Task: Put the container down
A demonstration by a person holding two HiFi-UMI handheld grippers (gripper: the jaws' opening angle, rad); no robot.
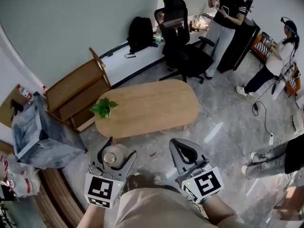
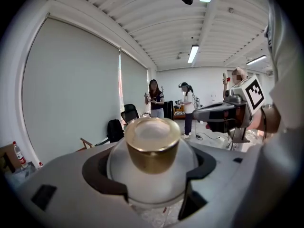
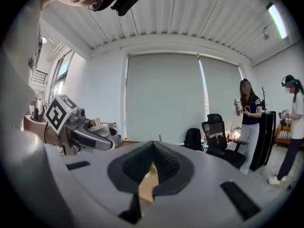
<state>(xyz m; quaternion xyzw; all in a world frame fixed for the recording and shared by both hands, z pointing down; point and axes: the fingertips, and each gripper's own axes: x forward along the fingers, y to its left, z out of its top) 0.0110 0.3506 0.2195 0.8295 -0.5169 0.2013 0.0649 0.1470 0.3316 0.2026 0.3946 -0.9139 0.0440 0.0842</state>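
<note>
Over the grey stone floor (image 1: pixel 223 122), just short of the table, the left gripper (image 1: pixel 113 148) is clamped on the container (image 2: pixel 152 151), a white, round-bodied pot with a gold-coloured collar at its top. Its two jaws stand wide and press on the pot's sides, and the pot is carried in the air, not set on anything. Beside it, the right gripper (image 1: pixel 183 146) has its ribbed black jaws closed tip to tip with nothing between them. Ahead of both lies an oval wooden table (image 1: pixel 156 103) with a small potted plant (image 1: pixel 103 107) at its left end. A low wooden shelf unit (image 1: pixel 76 91) stands left of the table. Beyond it are a black office chair (image 1: pixel 183 42) and a black backpack (image 1: pixel 141 32) against the wall. Two people stand at the far right.
</note>
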